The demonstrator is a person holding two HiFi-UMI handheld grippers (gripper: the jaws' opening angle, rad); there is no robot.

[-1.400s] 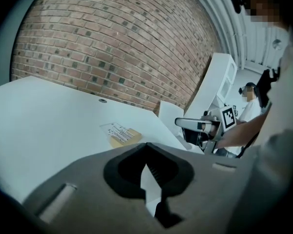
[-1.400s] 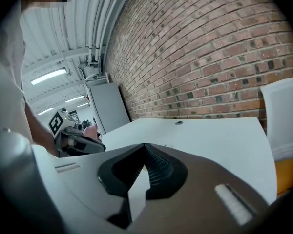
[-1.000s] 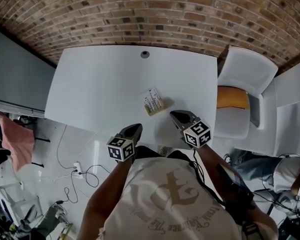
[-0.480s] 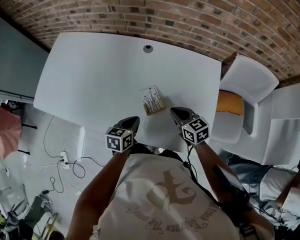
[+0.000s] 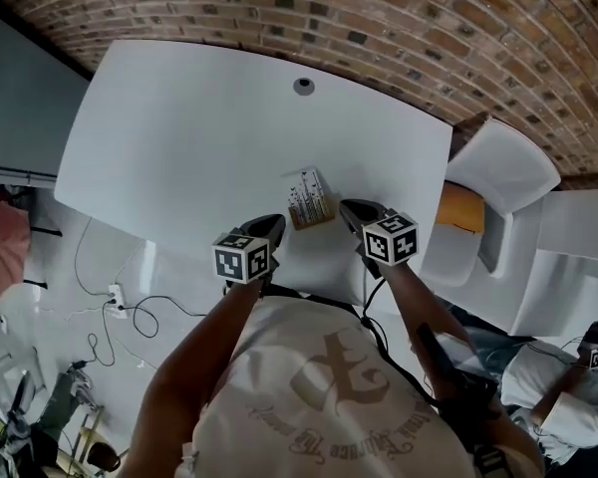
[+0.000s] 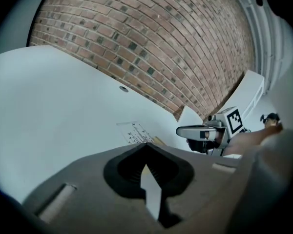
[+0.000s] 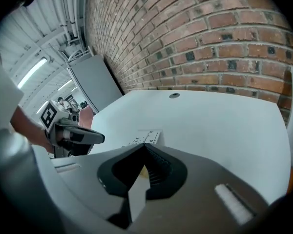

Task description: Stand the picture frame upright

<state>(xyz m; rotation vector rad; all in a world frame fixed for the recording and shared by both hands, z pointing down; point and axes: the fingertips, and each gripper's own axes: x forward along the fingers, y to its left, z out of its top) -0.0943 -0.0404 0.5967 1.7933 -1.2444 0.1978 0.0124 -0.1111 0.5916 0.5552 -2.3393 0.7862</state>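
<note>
A white table (image 5: 199,137) stands against a brick wall (image 5: 379,18), and we look steeply down on it from above its near edge. Nearest to us, both forearms reach out over that edge, each ending in a marker cube.

The left gripper (image 5: 276,221) hangs over the near edge with its jaws pressed together and nothing between them; in its own view the closed tips (image 6: 145,147) meet in a point. The right gripper (image 5: 346,206) matches it, jaws closed and empty, the tips (image 7: 144,147) meeting likewise.

Between the two, a little further out on the table, lies the picture frame (image 5: 308,199). It is not upright: its pale printed face is turned up, and a light wooden edge shows on the side toward us. The left gripper's tip is just beside its left near corner, and the right gripper's tip is just beside its right edge; neither touches it. Each gripper view shows the frame (image 6: 136,131) (image 7: 146,137) just ahead of the closed tips, with the other gripper off to the side.

Beyond the frame, a round grommet (image 5: 303,86) sits near the table's far edge. A white chair (image 5: 503,157) stands at the right.
</note>
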